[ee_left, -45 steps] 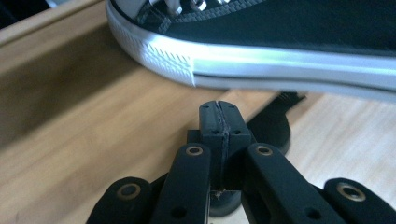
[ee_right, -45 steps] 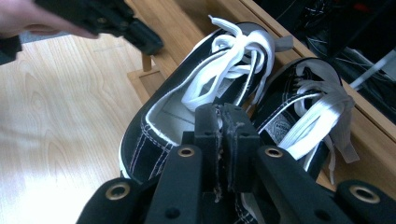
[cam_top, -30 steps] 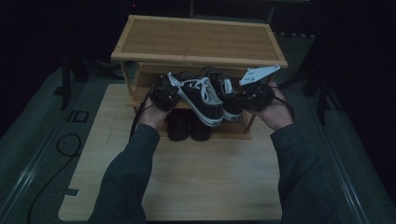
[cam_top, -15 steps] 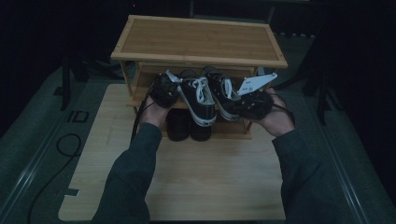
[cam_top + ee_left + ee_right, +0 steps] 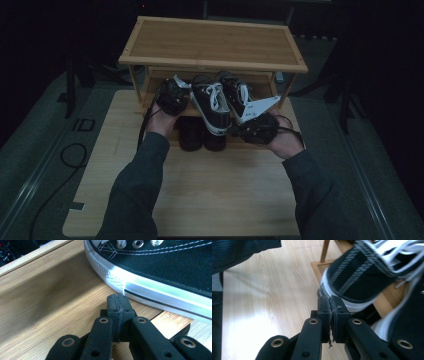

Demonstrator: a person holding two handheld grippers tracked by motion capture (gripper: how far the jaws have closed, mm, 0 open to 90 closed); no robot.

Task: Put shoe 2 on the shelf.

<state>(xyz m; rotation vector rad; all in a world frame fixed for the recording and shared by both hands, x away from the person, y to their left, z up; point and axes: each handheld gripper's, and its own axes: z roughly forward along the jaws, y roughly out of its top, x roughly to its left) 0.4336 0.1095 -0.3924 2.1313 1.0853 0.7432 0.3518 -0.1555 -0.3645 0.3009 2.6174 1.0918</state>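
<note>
On the two-tier bamboo shoe rack (image 5: 210,42), the two black canvas sneakers with white laces (image 5: 212,102) sit heels-out on its lower shelf, same as before. Right gripper (image 5: 240,131) has dropped back toward the person, jaws pressed together, empty. Left gripper (image 5: 176,90) unmoved beside the left sneaker, jaws together.

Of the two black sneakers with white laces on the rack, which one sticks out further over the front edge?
The left sneaker: its toe overhangs the shelf, above the dark shoes. The right sneaker lies further back.

text: "ID" (white letters) — on floor mat (image 5: 82,125) | else: none
</note>
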